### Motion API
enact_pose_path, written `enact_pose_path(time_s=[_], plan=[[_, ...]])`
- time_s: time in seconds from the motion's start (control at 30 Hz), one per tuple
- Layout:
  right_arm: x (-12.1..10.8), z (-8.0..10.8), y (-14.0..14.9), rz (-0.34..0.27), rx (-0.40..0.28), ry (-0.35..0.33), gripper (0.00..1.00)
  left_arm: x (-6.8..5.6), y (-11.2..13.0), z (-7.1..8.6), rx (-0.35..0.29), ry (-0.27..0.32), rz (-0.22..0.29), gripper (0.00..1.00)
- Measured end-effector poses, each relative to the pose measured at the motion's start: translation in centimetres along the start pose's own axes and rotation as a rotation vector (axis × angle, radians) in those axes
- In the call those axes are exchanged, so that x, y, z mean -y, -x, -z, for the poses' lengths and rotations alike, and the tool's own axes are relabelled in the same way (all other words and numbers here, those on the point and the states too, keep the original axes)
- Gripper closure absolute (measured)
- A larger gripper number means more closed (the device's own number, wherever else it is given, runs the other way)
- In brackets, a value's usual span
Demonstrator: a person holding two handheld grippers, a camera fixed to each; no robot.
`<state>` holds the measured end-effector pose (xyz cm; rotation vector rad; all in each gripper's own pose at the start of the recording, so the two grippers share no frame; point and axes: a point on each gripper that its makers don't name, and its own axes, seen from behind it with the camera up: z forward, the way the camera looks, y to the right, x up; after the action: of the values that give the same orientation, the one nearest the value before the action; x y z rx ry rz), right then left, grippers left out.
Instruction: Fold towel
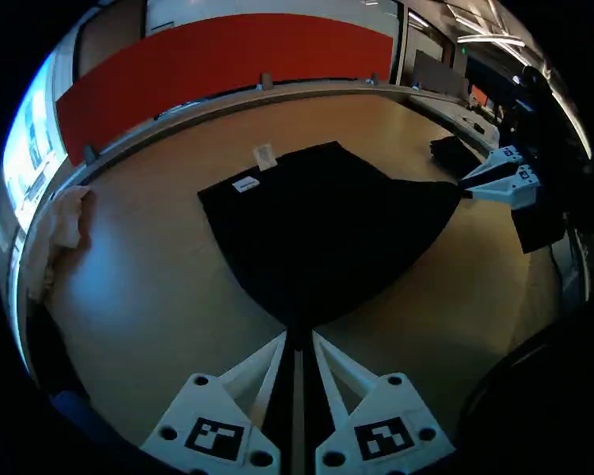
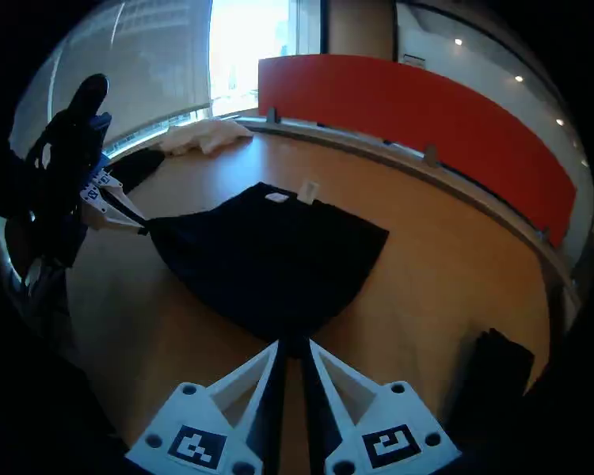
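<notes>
Left gripper view: left claw [image 1: 297,339] at 6 o'clock, fingers drawn narrow, and it looks pinched on a near corner of the black towel [image 1: 329,222]. From the tips the cloth fans out toward 12 across the wooden table [image 1: 154,277], with a white tag [image 1: 247,184] on the far edge at about 11. The right claw [image 1: 465,187] sits at 2–3 o'clock, narrow too, gripping the neighbouring corner. The edge between the two corners looks fairly taut.

Step in hand, as I read it: both near corners are gripped and ready to carry over to the far edge. Lift both to the same height, hold even tension and travel in parallel toward the tag edge. Land corner on corner, and don't let go before the edges line up. Risk: one side leading gives a skewed fold.

Right gripper view: right claw [image 2: 293,344] at 6 o'clock, fingers nearly together with dark cloth between them, so it is holding the corner. The towel [image 2: 265,253] spreads toward 12. The left claw [image 2: 142,226] is at 9–10 o'clock, on its corner. A pale cloth [image 2: 206,134] lies at 11, well apart from the towel.
</notes>
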<state>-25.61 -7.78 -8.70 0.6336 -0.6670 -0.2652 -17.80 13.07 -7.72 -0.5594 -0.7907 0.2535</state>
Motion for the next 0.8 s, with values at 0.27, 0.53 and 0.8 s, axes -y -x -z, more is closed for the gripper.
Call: enact_pose_path(time_s=[0.27,0.53,0.8], plan=[[0.1,2.7,-2.7,0.008,-0.047,0.008,0.87,-0.9,-1.2,2.5,0.012,0.004,-0.005,0.93],[0.6,5.0,-4.5,0.016,-0.075,0.006,0.87,-2.1,-2.1,4.9,0.028,0.028,-0.013,0.93],[1.6,7.0,-5.4,0.004,-0.095,0.000,0.87,-3.0,-2.2,6.9,0.048,0.053,-0.036,0.93]])
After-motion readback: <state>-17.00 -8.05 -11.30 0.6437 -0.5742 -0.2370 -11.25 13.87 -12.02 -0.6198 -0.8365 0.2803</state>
